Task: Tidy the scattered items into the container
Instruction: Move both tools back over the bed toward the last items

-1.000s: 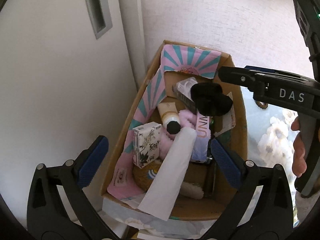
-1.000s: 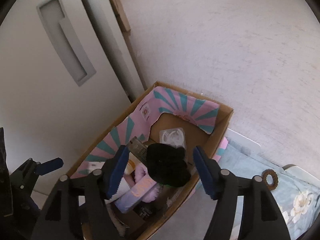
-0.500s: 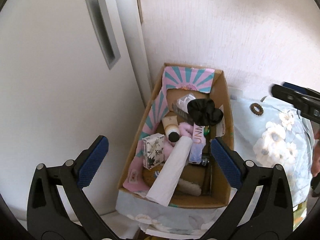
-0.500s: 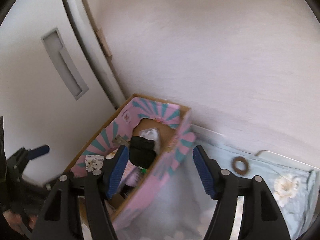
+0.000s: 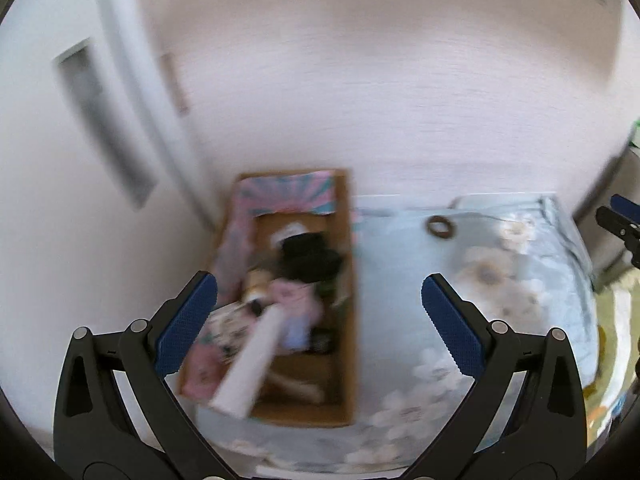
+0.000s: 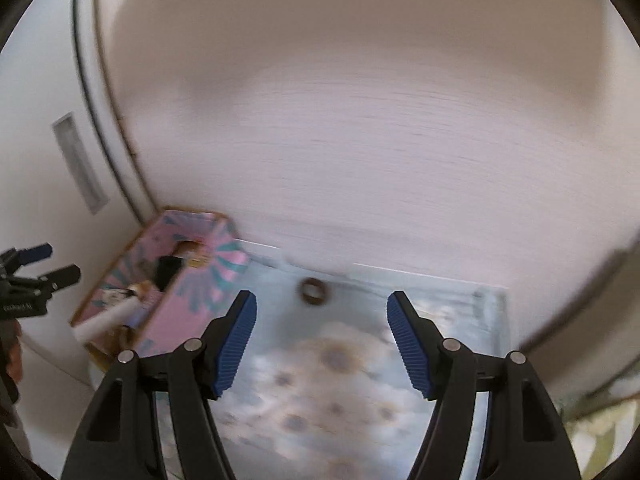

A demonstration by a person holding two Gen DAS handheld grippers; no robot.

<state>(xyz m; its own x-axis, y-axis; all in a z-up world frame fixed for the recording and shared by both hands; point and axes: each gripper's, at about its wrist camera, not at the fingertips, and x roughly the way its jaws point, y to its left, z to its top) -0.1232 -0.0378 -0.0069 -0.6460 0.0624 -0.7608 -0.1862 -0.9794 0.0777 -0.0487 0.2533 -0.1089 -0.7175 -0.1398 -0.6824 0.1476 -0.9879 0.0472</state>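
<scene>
Both views are motion-blurred; readings are coarse.

Right gripper [image 6: 321,340]: jaws wide apart, nothing held. The ring [image 6: 313,291], small and brown, lies on the floral cloth [image 6: 340,380] just ahead of the fingertips, roughly centred between them. As far as I can see it is the only loose item outside the box [image 6: 188,304].

Left gripper [image 5: 319,322]: jaws wide apart, empty. The box sits directly ahead of it and slightly left, already full: black item [image 5: 308,258], white tube [image 5: 252,364] leaning out over the near rim, pink things underneath. From this gripper the ring [image 5: 440,227] lies ahead and to the right, well apart from the box.

Judgement: next step is the right gripper taking the ring.

Risks:
- Ring is flat and thin on soft cloth; closing from above may pinch fabric with it, or slide over it.
- Cloth drag could shift the box.
- Box is crowded; the tube overhangs, and a careless drop or brush could tip it out.
- Blur suggests fast motion; I would slow down before descending.
</scene>
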